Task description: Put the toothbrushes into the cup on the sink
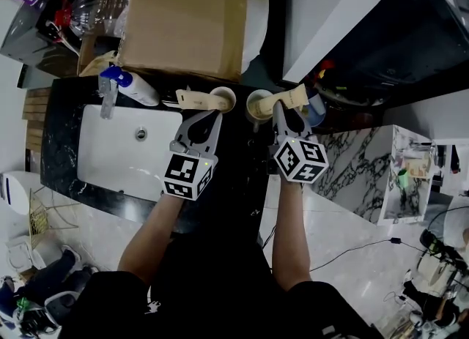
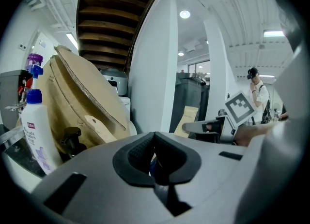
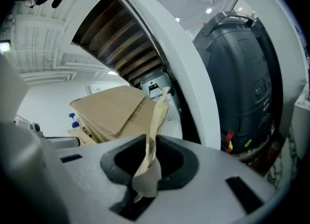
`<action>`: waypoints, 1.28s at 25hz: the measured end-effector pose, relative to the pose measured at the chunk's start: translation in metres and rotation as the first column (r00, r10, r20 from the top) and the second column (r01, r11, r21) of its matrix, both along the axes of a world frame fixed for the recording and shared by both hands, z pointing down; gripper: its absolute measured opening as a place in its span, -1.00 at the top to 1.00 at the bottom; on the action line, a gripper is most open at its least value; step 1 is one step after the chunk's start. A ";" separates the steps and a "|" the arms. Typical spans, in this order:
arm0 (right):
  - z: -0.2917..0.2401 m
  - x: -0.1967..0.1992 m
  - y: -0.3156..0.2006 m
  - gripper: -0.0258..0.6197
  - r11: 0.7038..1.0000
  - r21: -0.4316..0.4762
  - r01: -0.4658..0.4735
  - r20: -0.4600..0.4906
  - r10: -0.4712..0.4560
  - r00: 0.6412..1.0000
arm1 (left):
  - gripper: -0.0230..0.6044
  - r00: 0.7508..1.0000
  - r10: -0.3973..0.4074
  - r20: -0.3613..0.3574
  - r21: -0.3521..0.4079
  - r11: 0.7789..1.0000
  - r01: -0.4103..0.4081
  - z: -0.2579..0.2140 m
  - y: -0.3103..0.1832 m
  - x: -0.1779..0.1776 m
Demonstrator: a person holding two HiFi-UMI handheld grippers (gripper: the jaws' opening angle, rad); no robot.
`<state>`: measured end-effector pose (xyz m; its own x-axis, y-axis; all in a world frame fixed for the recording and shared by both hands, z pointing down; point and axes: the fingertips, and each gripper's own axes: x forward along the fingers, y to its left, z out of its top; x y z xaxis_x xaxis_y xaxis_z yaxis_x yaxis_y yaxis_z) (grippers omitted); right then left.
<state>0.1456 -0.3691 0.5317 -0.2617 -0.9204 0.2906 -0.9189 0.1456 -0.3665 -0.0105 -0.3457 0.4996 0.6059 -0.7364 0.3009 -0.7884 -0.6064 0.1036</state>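
Note:
Two pale cups stand on the black counter, a left one [image 1: 223, 99] and a right one [image 1: 258, 106]. A beige wrapped toothbrush [image 1: 192, 99] lies with one end at the left cup. My left gripper [image 1: 212, 116] points at that cup; its jaws are shut [image 2: 155, 157], and nothing clear shows between them. My right gripper [image 1: 283, 110] sits beside the right cup. A second beige wrapped toothbrush [image 1: 297, 97] stands upright between its jaws [image 3: 147, 157], with dark gaps on both sides of the wrapper [image 3: 156, 116], so the pads do not press on it.
A white sink [image 1: 117, 147] is set in the counter at the left. A white spray bottle with a blue cap [image 1: 135, 87] [image 2: 36, 126] stands behind it. A big cardboard box [image 1: 187, 15] rises at the back. A marble-patterned surface [image 1: 352, 162] lies to the right.

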 end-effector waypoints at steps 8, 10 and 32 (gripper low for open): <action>0.006 0.000 0.008 0.42 1.000 -0.028 0.013 -0.006 -0.013 1.000 | 0.91 1.000 0.001 0.003 0.011 1.000 -0.001 -0.004 0.004 0.004; 0.005 0.002 0.013 0.42 1.000 -0.029 0.008 -0.008 -0.009 1.000 | 0.91 1.000 -0.005 0.003 0.017 1.000 0.005 -0.007 0.005 0.002; -0.050 0.001 0.095 0.92 0.995 0.096 0.023 -0.043 -0.019 0.999 | 0.92 0.999 -0.041 -0.017 0.107 0.993 0.043 -0.051 0.069 -0.018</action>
